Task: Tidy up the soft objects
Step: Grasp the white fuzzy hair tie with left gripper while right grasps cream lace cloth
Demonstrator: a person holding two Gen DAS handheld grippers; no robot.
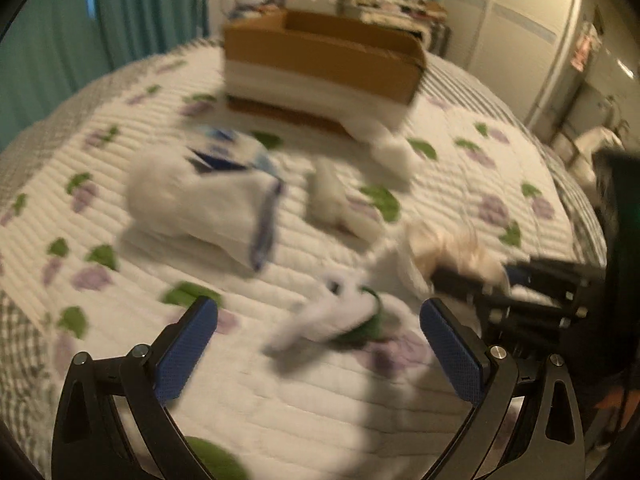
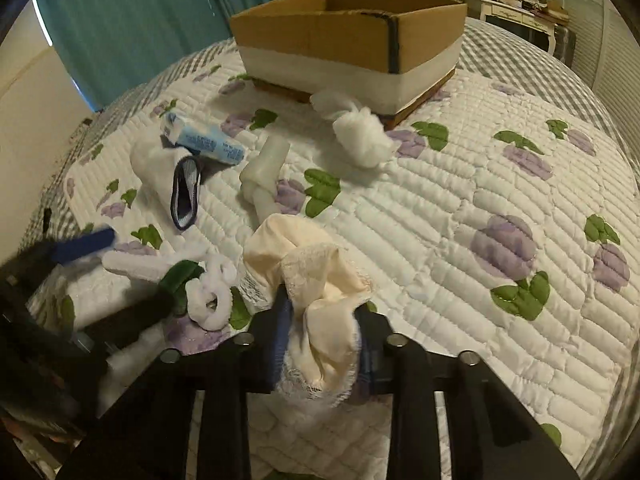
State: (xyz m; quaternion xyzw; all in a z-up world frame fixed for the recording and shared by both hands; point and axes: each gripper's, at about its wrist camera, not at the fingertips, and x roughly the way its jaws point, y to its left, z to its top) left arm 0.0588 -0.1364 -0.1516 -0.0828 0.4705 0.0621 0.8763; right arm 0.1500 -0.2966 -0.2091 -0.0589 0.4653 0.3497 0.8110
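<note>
My right gripper [image 2: 322, 316] is shut on a cream lace-edged cloth [image 2: 316, 280] that lies on the bed; it also shows in the left wrist view [image 1: 452, 248]. My left gripper [image 1: 318, 320] is open, just above a white sock with a green cuff [image 1: 332, 316], also seen in the right wrist view [image 2: 208, 284]. A white sock with a navy cuff [image 2: 168, 172], a blue-white tube [image 2: 204, 140], a knotted pale sock [image 2: 264, 172] and a white bundle [image 2: 360, 132] lie further back. An open cardboard box [image 2: 348, 36] stands at the far end.
The bed has a white quilt [image 2: 460, 184] with purple and green prints. Teal curtains [image 2: 132, 20] hang at the back left. A cluttered dresser [image 2: 516, 4] and a wardrobe [image 1: 520, 32] stand behind the bed.
</note>
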